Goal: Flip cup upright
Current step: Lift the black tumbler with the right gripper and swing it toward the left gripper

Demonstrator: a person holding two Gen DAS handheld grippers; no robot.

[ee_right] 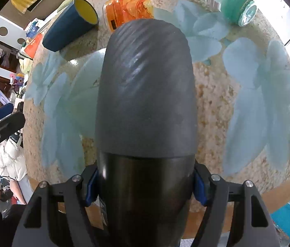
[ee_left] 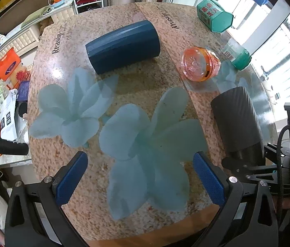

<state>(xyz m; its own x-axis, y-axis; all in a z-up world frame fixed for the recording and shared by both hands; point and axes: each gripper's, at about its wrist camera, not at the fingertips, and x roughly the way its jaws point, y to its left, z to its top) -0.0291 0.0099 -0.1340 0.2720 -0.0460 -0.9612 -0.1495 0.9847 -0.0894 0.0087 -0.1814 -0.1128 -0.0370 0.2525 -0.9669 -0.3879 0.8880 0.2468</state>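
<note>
Here right hand-held gripper (ee_right: 146, 187) level, clamping grey cup (ee_right: 147, 94) sideways.

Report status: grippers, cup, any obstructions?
Right gripper shut on grey cup, cup lying down. Left gripper open, empty. Orange jar just beyond cup.

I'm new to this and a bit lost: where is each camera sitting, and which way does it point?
Left wrist: on the left gripper, looking down across the table; its open jaws show.
Right wrist: on the right gripper, looking along the dark grey cup its jaws clamp.
Shared: blue cup, orange jar, grey cup, each other's gripper.
</note>
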